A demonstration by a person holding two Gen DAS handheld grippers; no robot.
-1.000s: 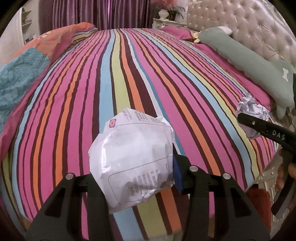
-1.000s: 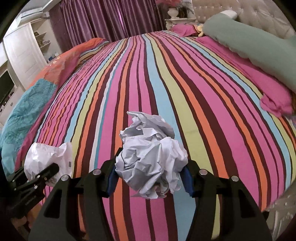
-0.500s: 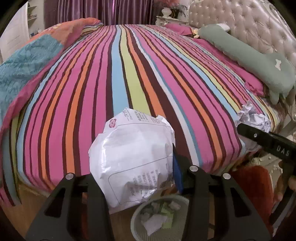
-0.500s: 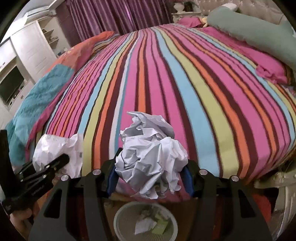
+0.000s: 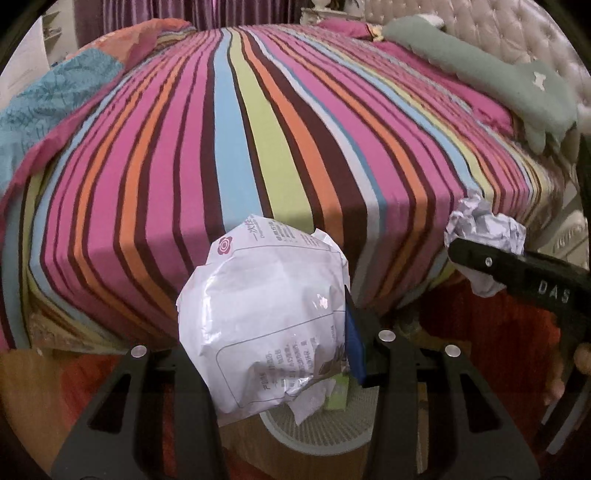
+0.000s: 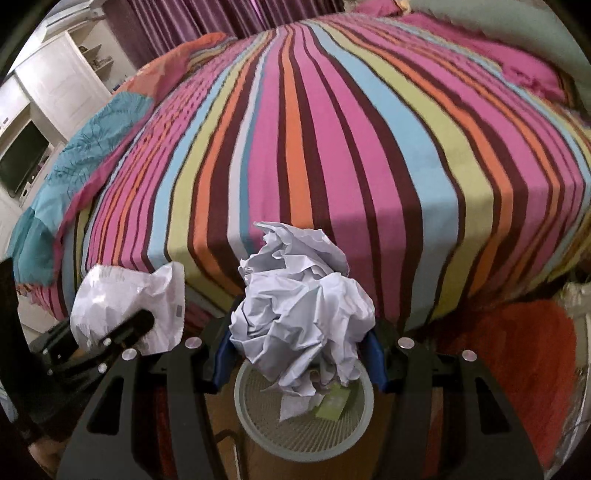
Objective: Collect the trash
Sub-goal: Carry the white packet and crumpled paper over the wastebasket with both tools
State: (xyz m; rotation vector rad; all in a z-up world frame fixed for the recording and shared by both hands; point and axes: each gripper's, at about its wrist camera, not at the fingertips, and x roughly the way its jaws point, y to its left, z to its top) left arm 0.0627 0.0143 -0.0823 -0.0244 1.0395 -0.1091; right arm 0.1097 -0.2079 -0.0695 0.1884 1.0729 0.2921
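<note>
My left gripper point(image 5: 266, 332) is shut on a white plastic wrapper point(image 5: 258, 314) printed with text and a red flower mark; the same wrapper point(image 6: 129, 306) shows at the left of the right wrist view. My right gripper point(image 6: 299, 347) is shut on a crumpled white paper ball point(image 6: 299, 314), and that ball point(image 5: 484, 236) appears at the right of the left wrist view. Both loads hang past the bed's foot edge, above a pale mesh waste basket point(image 6: 354, 424) on the floor, whose rim point(image 5: 314, 432) peeks out under the wrapper. Scraps of paper lie inside it.
The striped bed point(image 5: 258, 129) fills the view ahead. A green pillow point(image 5: 498, 81) and tufted headboard point(image 5: 498, 26) are at the far right, a teal and orange quilt point(image 6: 85, 155) at the left. A red rug point(image 6: 517, 350) covers the floor. White cupboards point(image 6: 55, 92) stand at the left.
Both grippers have drawn back from over the bed past its foot edge and sunk a little, still holding their loads. The waste basket has come into view beneath them.
</note>
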